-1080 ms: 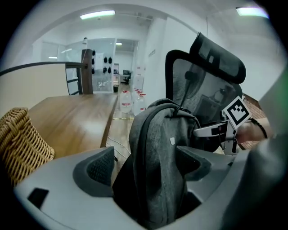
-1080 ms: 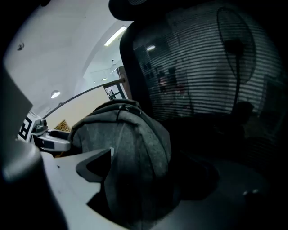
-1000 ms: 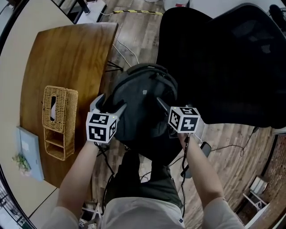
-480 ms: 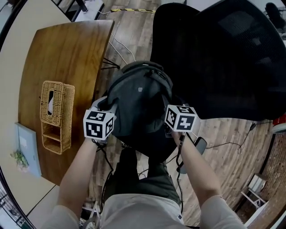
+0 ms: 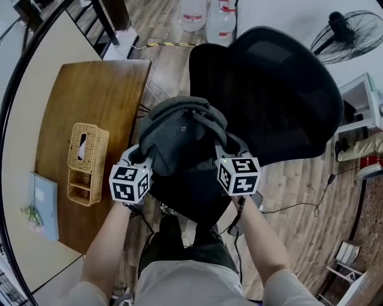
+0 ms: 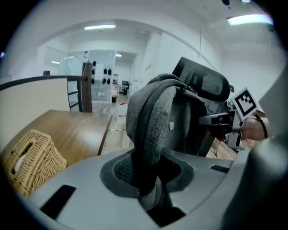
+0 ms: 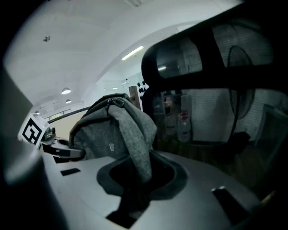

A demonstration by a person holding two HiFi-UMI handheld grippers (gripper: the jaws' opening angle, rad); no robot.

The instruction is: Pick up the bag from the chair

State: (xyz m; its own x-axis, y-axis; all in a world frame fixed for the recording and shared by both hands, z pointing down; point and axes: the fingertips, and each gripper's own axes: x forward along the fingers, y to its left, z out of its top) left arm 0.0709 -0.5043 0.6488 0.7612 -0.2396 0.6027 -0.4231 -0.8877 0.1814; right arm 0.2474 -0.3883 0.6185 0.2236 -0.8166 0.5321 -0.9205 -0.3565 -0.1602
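Note:
A dark grey backpack (image 5: 179, 140) hangs in the air in front of the black mesh office chair (image 5: 269, 95), held up between both grippers. My left gripper (image 5: 141, 156) is shut on the bag's left grey strap (image 6: 148, 134), which runs down between the jaws. My right gripper (image 5: 222, 148) is shut on the right strap (image 7: 135, 148) in the same way. The bag's body (image 6: 180, 121) shows past the left strap, and its top and zip (image 7: 112, 117) show in the right gripper view. The chair's headrest (image 6: 202, 83) rises behind the bag.
A brown wooden table (image 5: 90, 119) lies to the left with a wicker tissue box (image 5: 87, 161) and a pale blue book (image 5: 45, 206). Water bottles (image 5: 206, 12) and a fan (image 5: 347, 30) stand at the back. Cables (image 5: 287, 206) trail on the plank floor.
The bag has come up off the chair seat with both grippers and is held higher. The view has pulled back and shows more of the chair and room.

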